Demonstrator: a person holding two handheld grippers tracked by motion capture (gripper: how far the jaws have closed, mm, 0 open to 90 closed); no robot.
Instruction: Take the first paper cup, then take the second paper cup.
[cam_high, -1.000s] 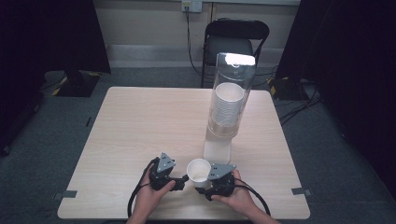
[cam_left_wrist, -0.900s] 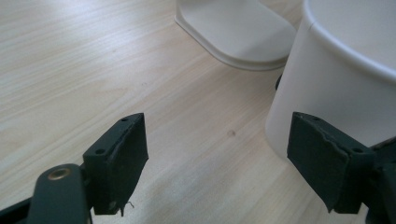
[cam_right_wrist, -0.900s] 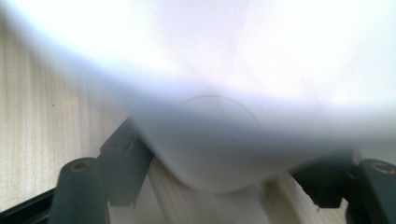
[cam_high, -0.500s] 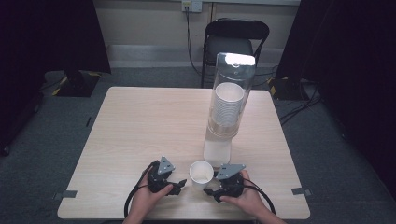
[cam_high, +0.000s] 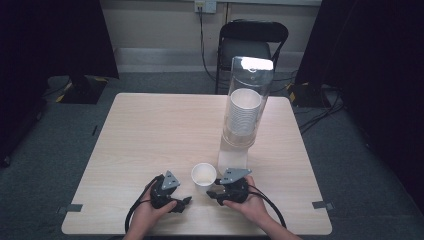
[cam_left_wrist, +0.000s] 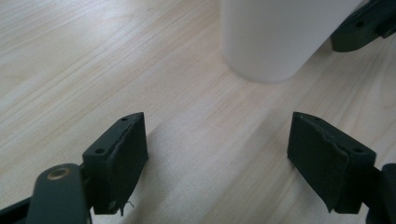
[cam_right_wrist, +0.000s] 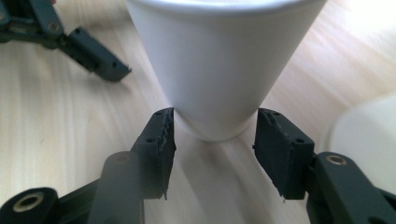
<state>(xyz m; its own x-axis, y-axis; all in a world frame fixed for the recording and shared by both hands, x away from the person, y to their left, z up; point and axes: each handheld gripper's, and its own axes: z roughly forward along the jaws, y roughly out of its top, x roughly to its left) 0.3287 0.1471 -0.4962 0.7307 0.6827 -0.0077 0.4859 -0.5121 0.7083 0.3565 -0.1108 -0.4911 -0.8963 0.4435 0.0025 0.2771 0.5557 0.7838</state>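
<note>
White paper cup upright at lower centre of high view; right gripper jaws apart, flanking cup base in its own view; left gripper jaws wide apart, cup ahead; dispenser behind.

high view looking down and forward over the whole desk, both gripper views skimming low, super close, sharing the white cup

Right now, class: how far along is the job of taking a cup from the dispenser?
Done: one white cup stands upright on the table, out of the cup dispenser. In hand: the right gripper sits open, its fingers flanking the cup's base; the left gripper is open and apart from it. Left: the remaining stack inside the dispenser.
</note>
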